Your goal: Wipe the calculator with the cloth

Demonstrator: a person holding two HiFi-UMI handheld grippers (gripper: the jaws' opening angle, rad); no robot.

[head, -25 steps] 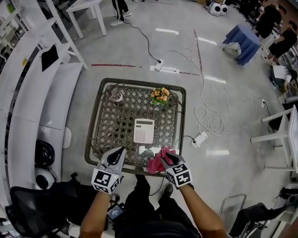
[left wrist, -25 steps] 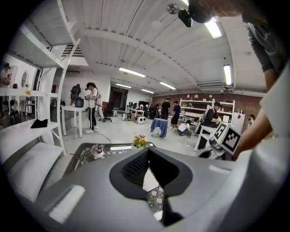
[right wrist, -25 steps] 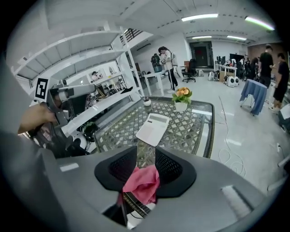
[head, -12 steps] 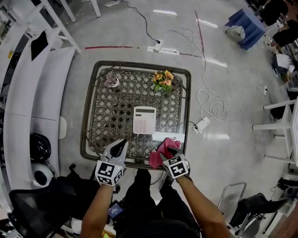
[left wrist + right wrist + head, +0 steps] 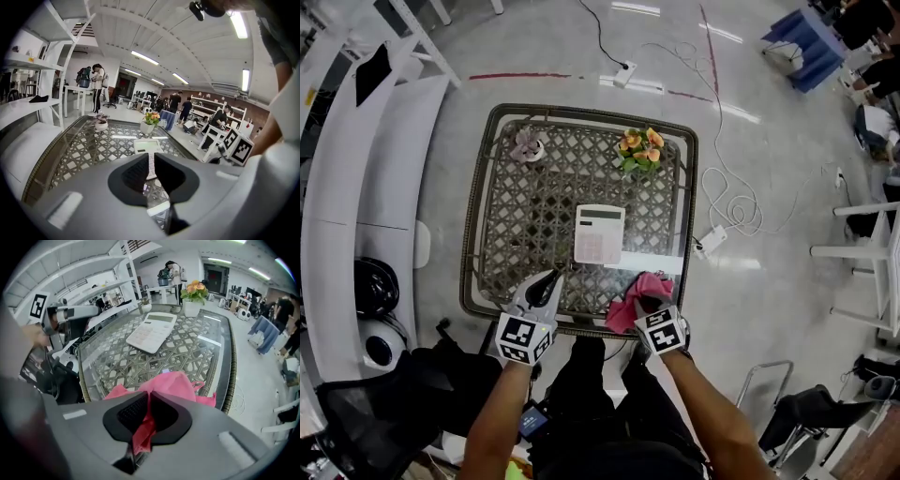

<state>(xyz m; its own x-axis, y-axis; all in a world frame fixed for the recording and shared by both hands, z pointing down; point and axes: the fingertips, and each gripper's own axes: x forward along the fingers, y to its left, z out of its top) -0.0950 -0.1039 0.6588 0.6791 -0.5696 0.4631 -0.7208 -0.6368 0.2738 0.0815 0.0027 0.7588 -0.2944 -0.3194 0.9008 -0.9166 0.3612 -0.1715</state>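
Note:
The white calculator (image 5: pixel 600 234) lies flat near the middle of the glass-topped wicker table (image 5: pixel 478 234); the left gripper view shows the calculator (image 5: pixel 146 146) just ahead, and it sits further off in the right gripper view (image 5: pixel 152 333). A pink cloth (image 5: pixel 637 298) is bunched on the glass at the near edge, right of the calculator. My right gripper (image 5: pixel 649 302) points steeply down into it, jaws closing with a fold of the cloth (image 5: pixel 173 385) pinched between them (image 5: pixel 148 411). My left gripper (image 5: pixel 555 277) hovers low over the near edge, shut and empty (image 5: pixel 150 164).
A flower pot (image 5: pixel 639 145) and a small plant pot (image 5: pixel 528 145) stand at the table's far side. A white bench (image 5: pixel 356 216) runs along the left. Cables and a power strip (image 5: pixel 712 242) lie on the floor at right. People stand far off.
Both grippers have come down toward the table's near edge. The pink cloth came down with the right gripper and now rests on the glass.

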